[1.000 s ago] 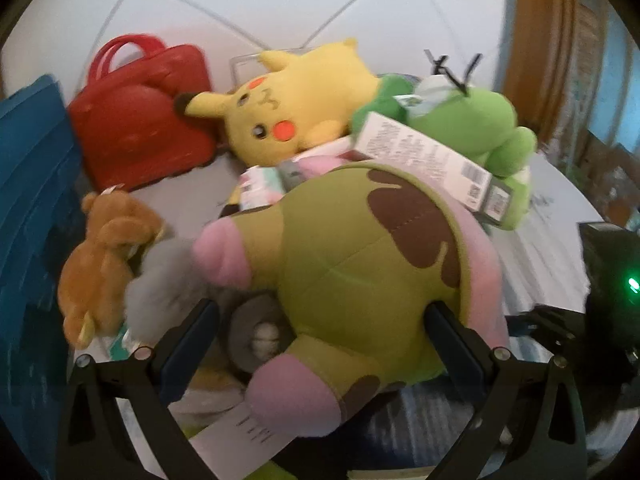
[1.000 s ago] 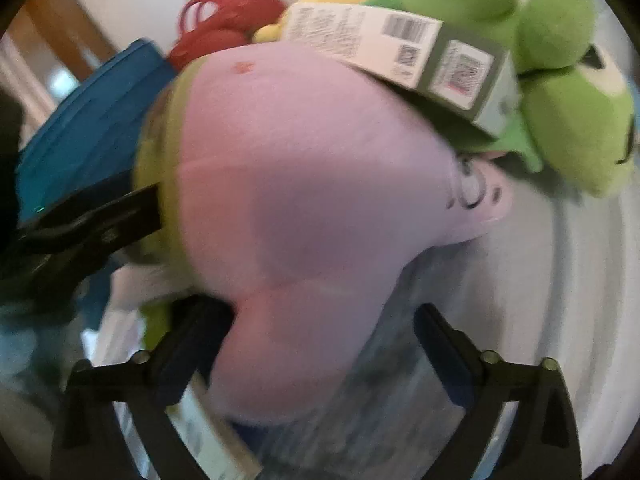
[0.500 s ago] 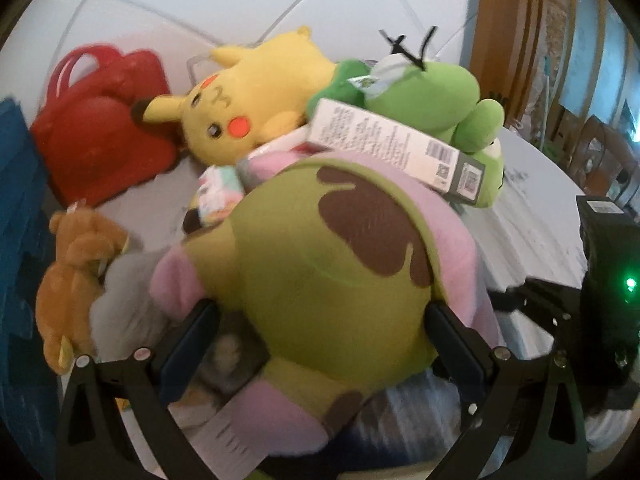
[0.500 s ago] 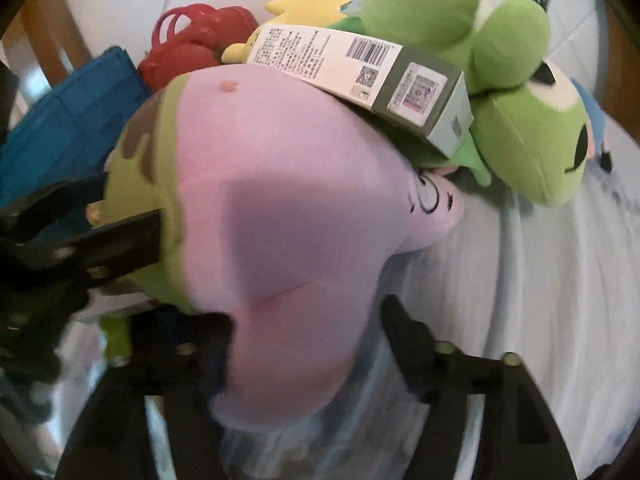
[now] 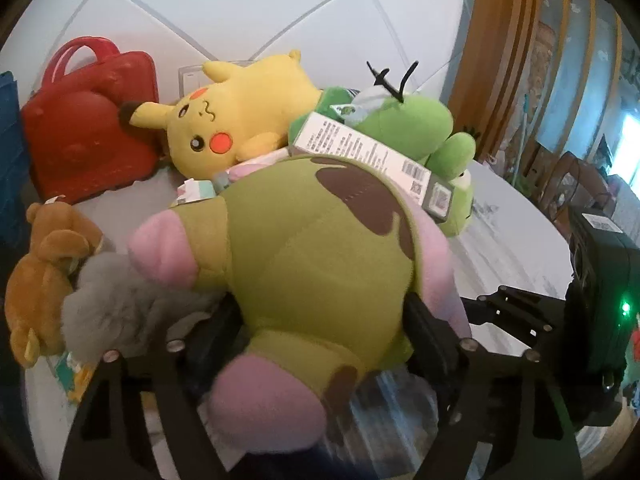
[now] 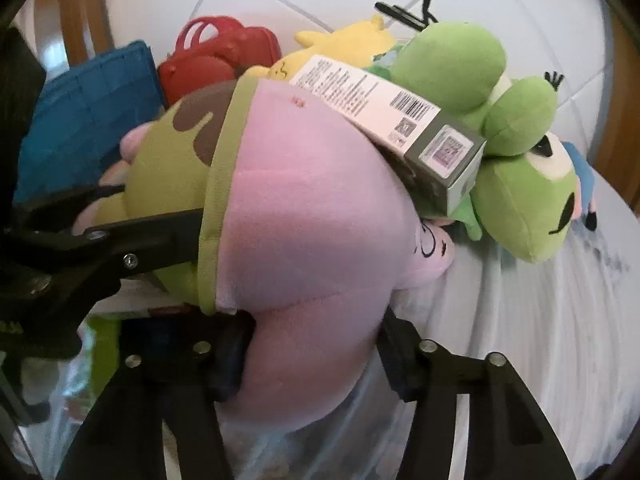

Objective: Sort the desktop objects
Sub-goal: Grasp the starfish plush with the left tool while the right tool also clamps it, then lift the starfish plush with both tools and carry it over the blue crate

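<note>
L wrist cam: we look fwd along the fingers, v. close on the olive-and-pink plush (image 5: 320,264), wall behind. R wrist cam: same plush (image 6: 304,216) from its pink side, close. We share the boxed carton (image 5: 372,160), green frog plush (image 6: 516,176).

Right gripper (image 6: 316,344) clamped on pink plush (image 6: 296,216), both fingers pressed in. Left gripper (image 6: 192,232) grips its green side. Barcoded box (image 6: 384,116) rests on top.

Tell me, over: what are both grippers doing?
Left gripper and right gripper both shut on the turtle toy. Box resting on top, could slide off.
</note>
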A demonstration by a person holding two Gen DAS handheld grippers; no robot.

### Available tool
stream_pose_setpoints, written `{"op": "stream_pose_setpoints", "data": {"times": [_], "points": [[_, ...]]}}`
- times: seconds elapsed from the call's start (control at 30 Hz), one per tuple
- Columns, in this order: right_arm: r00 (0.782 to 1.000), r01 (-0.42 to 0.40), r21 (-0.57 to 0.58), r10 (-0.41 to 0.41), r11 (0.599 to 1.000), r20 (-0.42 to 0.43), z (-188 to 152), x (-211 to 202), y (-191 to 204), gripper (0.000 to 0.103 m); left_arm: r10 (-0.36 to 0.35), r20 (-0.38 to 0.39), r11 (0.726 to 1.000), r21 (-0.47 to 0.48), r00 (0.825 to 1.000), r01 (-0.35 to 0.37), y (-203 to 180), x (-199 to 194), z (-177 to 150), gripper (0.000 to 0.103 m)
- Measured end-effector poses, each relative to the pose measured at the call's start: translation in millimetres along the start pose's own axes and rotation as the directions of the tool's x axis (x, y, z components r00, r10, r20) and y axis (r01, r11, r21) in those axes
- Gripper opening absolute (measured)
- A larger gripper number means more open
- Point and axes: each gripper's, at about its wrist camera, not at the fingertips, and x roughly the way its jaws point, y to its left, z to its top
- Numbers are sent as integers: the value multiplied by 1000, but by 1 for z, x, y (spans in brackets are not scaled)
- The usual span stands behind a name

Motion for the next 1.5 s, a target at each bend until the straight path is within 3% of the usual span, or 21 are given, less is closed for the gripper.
{"op": "stream_pose_setpoints", "data": {"times": [0.2,0.27,0.43,0.7,0.83,0.97,1.23,1.4,1.5], "points": [[995,-19,-22,21,1000,96,-6,-48,0,51,6,69,1000,18,998,-7,-13,-47,2,76],[993,-17,-36,21,999,118,7,-50,30,50,9,85,1000,19,996,-11,-15,-61,3,76],[984,-15,-69,28,997,178,12,-90,38,50,30,149,999,19,988,-33,-20,-107,9,76],[958,-11,-138,50,990,283,35,-159,78,50,74,269,996,23,960,-83,-22,-193,21,76],[942,-36,-182,94,983,322,48,-183,103,50,133,324,990,5,937,-142,-19,-237,22,76],[926,-89,-259,175,962,335,64,-197,128,50,219,364,975,-54,905,-214,-13,-273,21,76],[874,-205,-402,351,892,335,94,-196,198,50,432,415,902,-204,801,-382,9,-347,9,76],[830,-268,-487,456,831,320,113,-194,242,51,535,426,845,-266,730,-464,36,-394,-5,76],[800,-302,-536,516,788,307,124,-194,269,51,570,429,821,-297,700,-487,60,-417,-16,77]]}}
